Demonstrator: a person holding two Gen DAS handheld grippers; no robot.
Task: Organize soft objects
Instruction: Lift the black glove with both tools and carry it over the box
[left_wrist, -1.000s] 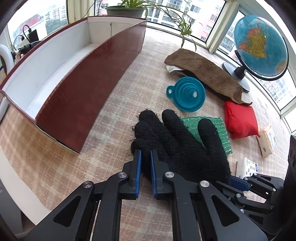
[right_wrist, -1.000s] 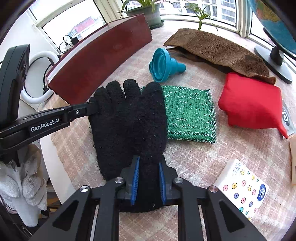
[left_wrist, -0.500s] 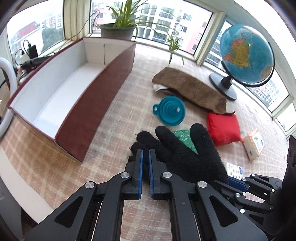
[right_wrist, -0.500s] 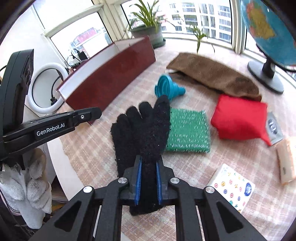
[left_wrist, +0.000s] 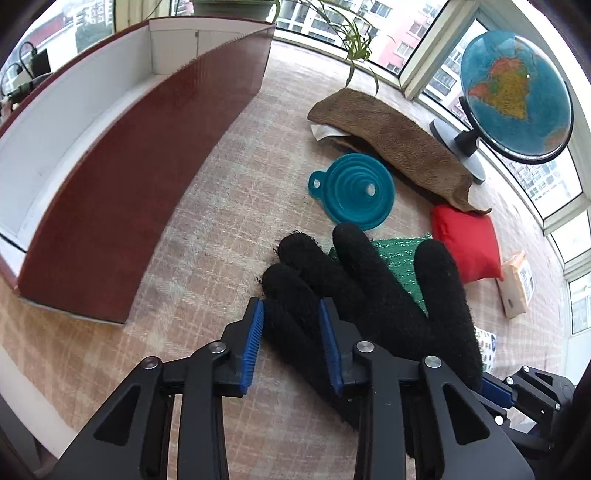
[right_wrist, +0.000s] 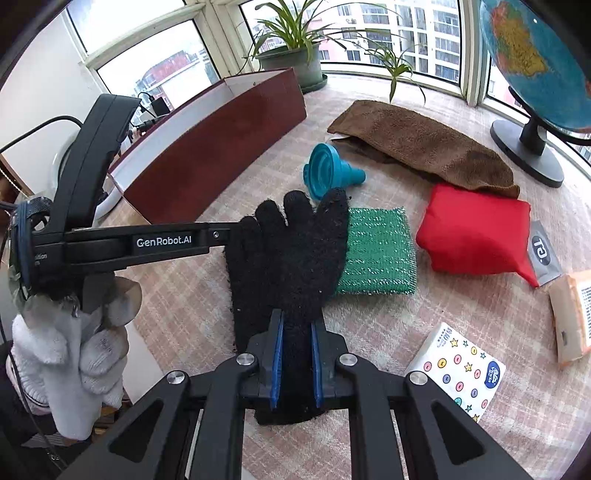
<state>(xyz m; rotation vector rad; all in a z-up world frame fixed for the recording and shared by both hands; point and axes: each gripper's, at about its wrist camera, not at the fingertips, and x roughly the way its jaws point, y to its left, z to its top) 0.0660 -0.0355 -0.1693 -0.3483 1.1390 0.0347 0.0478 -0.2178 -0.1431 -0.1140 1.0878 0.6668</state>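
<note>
- Right gripper (right_wrist: 295, 363): blue-padded jaws clamped on the cuff of a black knit glove (right_wrist: 291, 258); the glove's fingers point away from the camera, partly over a green scouring pad (right_wrist: 380, 254).
- Left gripper (left_wrist: 291, 345): its jaws have just been opening and now stand apart, one glove finger lying loosely between the pads with a gap on either side. Seen from the right wrist view, its side arm carries white lettering reading "GenRobot.AI" (right_wrist: 163, 242).
- A hand in a white work glove (right_wrist: 70, 354) grips the left gripper's handle.
- Maroon box (left_wrist: 122, 166): long, open-topped, white inside, standing to the left of the black glove, well apart from it on the checked tablecloth (left_wrist: 192, 229).
- Teal collapsible funnel (left_wrist: 356, 190): just beyond the glove's fingertips.
- Brown towel (right_wrist: 424, 144): lies beyond the funnel, near the globe (left_wrist: 513, 96).
- Red cushion (right_wrist: 476, 234): beside the scouring pad, to its right.
- Tissue pack (right_wrist: 456, 371): white, printed with coloured stars and dots; small lettering too fine to read.
- Grey sachet (right_wrist: 543, 254): marked with large letters, partly under the cushion's corner.
- Orange pack (right_wrist: 572, 314): barcode label visible at the right edge.
</note>
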